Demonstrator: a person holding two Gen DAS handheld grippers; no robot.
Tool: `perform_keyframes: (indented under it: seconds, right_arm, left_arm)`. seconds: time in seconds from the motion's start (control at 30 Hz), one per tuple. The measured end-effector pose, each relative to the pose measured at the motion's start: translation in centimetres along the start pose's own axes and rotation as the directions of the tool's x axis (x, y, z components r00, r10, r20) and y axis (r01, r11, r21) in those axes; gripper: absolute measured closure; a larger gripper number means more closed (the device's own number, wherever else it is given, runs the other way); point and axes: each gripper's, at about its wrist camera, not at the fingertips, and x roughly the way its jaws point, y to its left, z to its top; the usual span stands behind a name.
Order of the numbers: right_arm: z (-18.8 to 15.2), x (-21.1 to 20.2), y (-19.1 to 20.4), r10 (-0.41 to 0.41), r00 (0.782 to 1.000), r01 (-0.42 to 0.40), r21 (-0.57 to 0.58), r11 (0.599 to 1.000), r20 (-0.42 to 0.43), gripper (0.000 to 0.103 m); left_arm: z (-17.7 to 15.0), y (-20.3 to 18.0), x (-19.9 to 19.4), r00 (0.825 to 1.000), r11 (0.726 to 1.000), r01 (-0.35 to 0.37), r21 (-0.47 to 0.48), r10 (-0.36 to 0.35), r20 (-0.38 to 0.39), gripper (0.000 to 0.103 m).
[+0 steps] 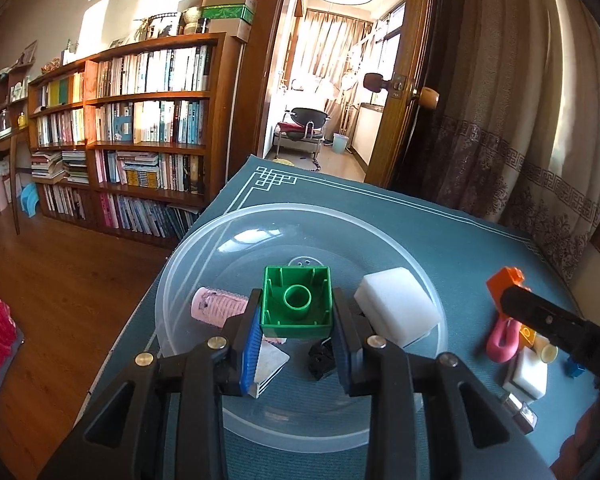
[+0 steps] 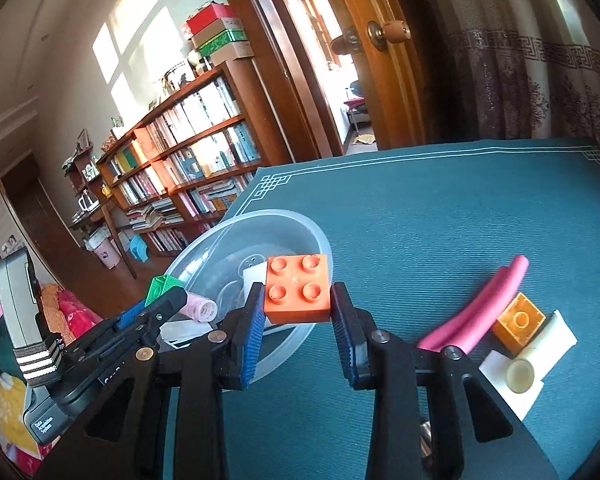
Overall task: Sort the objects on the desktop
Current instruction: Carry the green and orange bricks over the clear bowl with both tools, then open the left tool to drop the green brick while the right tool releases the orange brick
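My left gripper [image 1: 298, 312] is shut on a green building brick [image 1: 297, 301], hollow underside toward the camera, held over a clear plastic bowl [image 1: 188, 280]. In the bowl lie a pink hair roller [image 1: 216, 306], a white foam block [image 1: 398, 304], a small black piece [image 1: 320, 360] and a white wedge [image 1: 270, 360]. My right gripper [image 2: 297, 308] is shut on an orange four-stud brick [image 2: 297, 288], held just right of the bowl [image 2: 300, 224]. The left gripper with the green brick [image 2: 162, 286] shows at the left of the right wrist view.
On the teal mat [image 2: 440, 216] to the right lie a bent pink foam tube [image 2: 476, 312], a translucent orange brick [image 2: 518, 320], a cream cylinder [image 2: 522, 374] and white foam pieces [image 2: 500, 368]. A small blue piece [image 1: 576, 368] and a metal clip [image 1: 520, 410] sit near the front right.
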Motion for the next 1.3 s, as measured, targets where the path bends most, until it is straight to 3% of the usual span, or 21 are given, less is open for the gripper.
perform_keyframes:
  seconds: [0.73,0.77,0.8,0.87,0.9,1.3]
  right_arm:
    - [-1.1,4.8,2.7,0.045,0.997,-0.05,-0.075,0.996,-0.065,0.067]
    - [-1.1,4.8,2.6,0.043,0.997,-0.048,-0.073,0.996,-0.066,0.067]
    - [-1.2,4.9,2.6,0.041,0.997,-0.046,-0.071,0.996,-0.068,0.067]
    - [-1.1,5.0,2.4,0.04,0.997,-0.045,-0.063,0.997,-0.07,0.067]
    - [-1.2,5.0,2.3,0.04,0.997,-0.044,-0.061,0.997,-0.07,0.067]
    - [-1.6,5.2,2.7,0.051,0.996,-0.057,-0.076,0.995,-0.075,0.067]
  left_arm:
    - [-0.2,1.0,0.6,0.999,0.999,-0.039,-0.013,0.039,-0.002,0.068]
    - [-0.2,1.1,0.7,0.999,0.999,-0.035,-0.019,0.035,-0.008,0.063]
    - [-0.2,1.2,0.7,1.0,0.999,-0.029,-0.026,0.029,-0.008,0.05]
    - [-0.2,1.3,0.3,1.0,0.999,-0.03,-0.032,0.031,0.007,0.035]
    - [-0.1,1.3,0.1,0.999,0.999,-0.035,-0.03,0.035,0.016,0.032]
    - [0.5,2.7,-1.4,0.993,0.992,-0.078,-0.103,0.087,0.085,0.023]
